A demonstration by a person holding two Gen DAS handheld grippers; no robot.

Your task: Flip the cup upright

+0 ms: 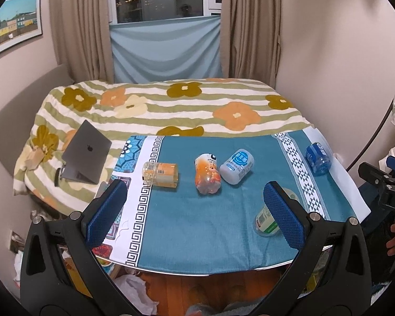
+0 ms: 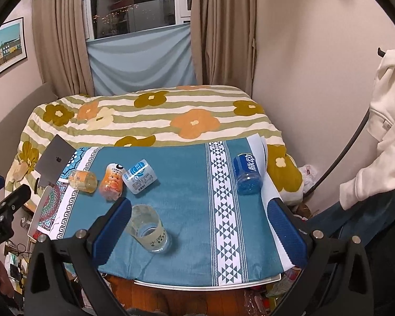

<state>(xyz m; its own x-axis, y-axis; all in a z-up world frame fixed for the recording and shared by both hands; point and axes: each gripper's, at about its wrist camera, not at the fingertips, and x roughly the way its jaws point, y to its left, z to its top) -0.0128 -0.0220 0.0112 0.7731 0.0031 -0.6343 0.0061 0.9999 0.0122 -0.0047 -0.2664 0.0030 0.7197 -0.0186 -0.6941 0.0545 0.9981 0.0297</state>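
On the teal tablecloth [image 2: 187,184], left to right, lay an amber cup [image 2: 83,181], an orange cup [image 2: 112,185], a white cup [image 2: 141,176], then the clear green-labelled cup [image 2: 148,230] nearer the front edge and a blue cup [image 2: 247,172] far right. Both the left gripper [image 1: 194,213] and right gripper [image 2: 200,230] were spread wide, holding nothing. The clear cup's slick, round wall might roll away under an off-centre pinch. Its long axis lay flat, mouth facing the near edge.

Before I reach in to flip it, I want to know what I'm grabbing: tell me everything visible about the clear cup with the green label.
The clear cup looks like thin transparent plastic with a pale, yellowish tint and a green-and-white printed label band. It lies on its side on the teal tablecloth, near the table's front edge, open mouth toward the cameras. It looks empty. Only the cloth touches it. The open right gripper is around it without contact; in the left wrist view a blue finger pad partly hides it.
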